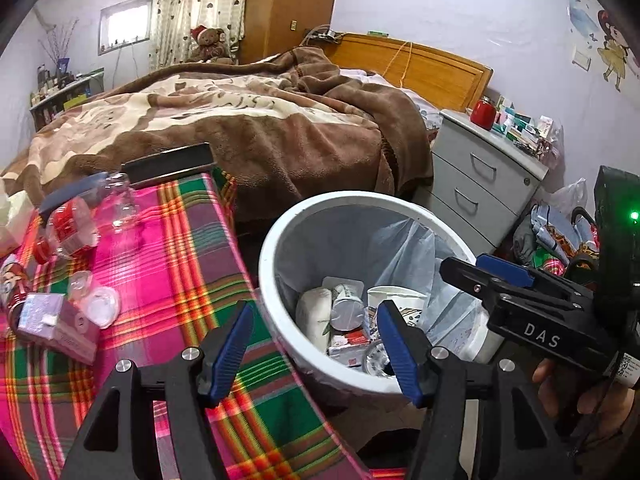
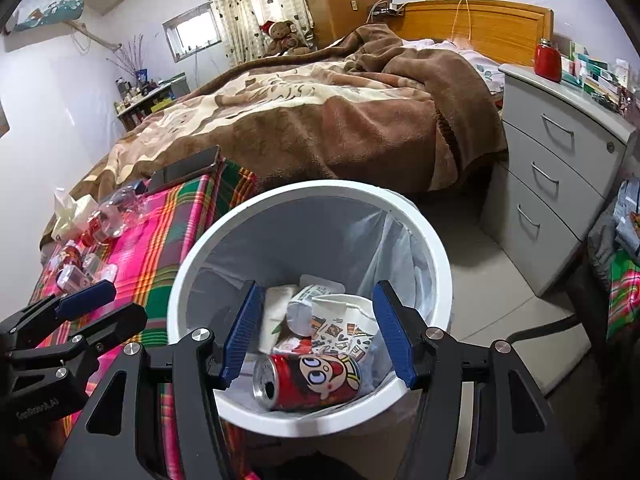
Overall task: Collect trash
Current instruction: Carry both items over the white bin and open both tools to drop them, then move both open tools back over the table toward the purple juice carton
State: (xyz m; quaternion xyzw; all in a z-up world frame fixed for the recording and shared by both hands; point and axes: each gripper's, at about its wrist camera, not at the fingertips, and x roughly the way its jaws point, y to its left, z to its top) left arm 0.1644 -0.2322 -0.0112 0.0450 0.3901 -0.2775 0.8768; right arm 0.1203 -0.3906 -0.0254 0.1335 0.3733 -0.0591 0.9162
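You were at the drop step of the clean-up: both tools hung over the white bin [image 2: 400, 208] beside the bed [image 1: 260, 120], and neither had anything between its pads. Your right tool [image 2: 316, 336] stood fairly wide open above the bin's mouth, and a red can [image 2: 308, 380] lay on its side just inside the near rim, on top of a printed paper cup [image 2: 344, 320], a milk carton [image 2: 280, 312] and other scraps; I judge that can was the piece just let go. Your left tool [image 1: 316, 352] was about half open and empty, straddling the bin's near rim, with the striped cloth [image 1: 168, 264] under its left pad. More trash waited on that cloth: a clear plastic bottle [image 1: 116, 204], a second red can [image 1: 16, 284], a small purple box [image 1: 56, 320] and a couple of clear lids [image 1: 100, 304], all well apart from the bin. The next move, as I read it, called for swinging the left tool back over the cloth, opening it wider than the bottle or the can, and squaring its pads to the chosen piece before closing.
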